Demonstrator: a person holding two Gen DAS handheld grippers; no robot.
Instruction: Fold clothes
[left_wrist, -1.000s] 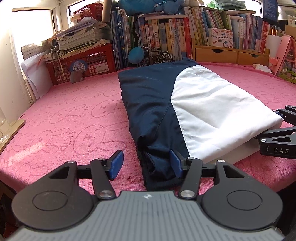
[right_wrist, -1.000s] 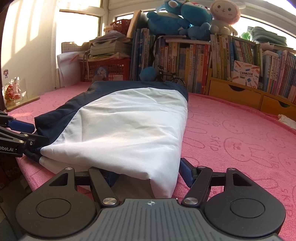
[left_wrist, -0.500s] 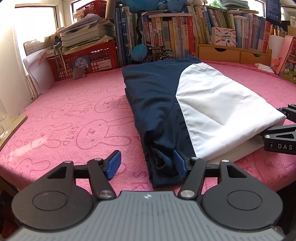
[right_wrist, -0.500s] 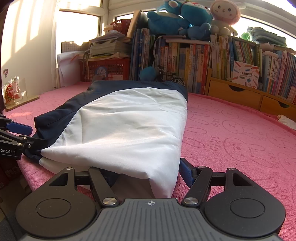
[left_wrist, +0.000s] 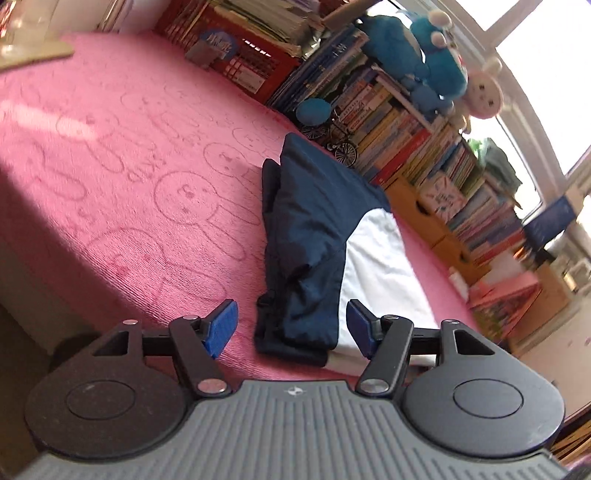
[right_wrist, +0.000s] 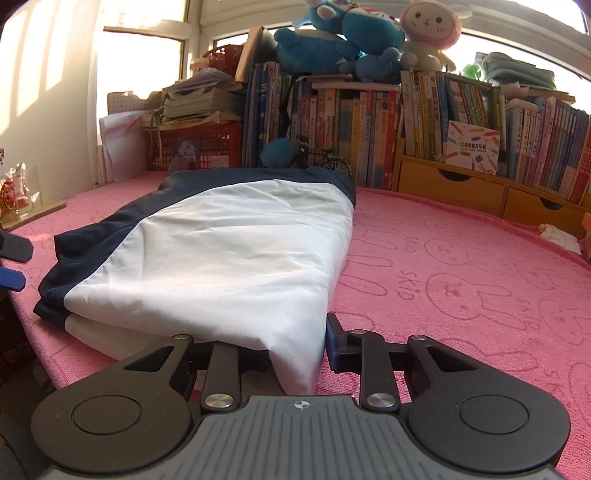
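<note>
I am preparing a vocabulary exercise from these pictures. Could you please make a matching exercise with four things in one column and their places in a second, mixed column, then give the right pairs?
Column A
1. folded navy and white garment
2. blue plush toys
3. red plastic basket
4. wooden drawers

Column B
a. under the row of books at the right
b. beneath a stack of papers
c. flat on the pink rabbit-patterned cover
d. on top of the bookshelf

Pairs: 1-c, 2-d, 3-b, 4-a
</note>
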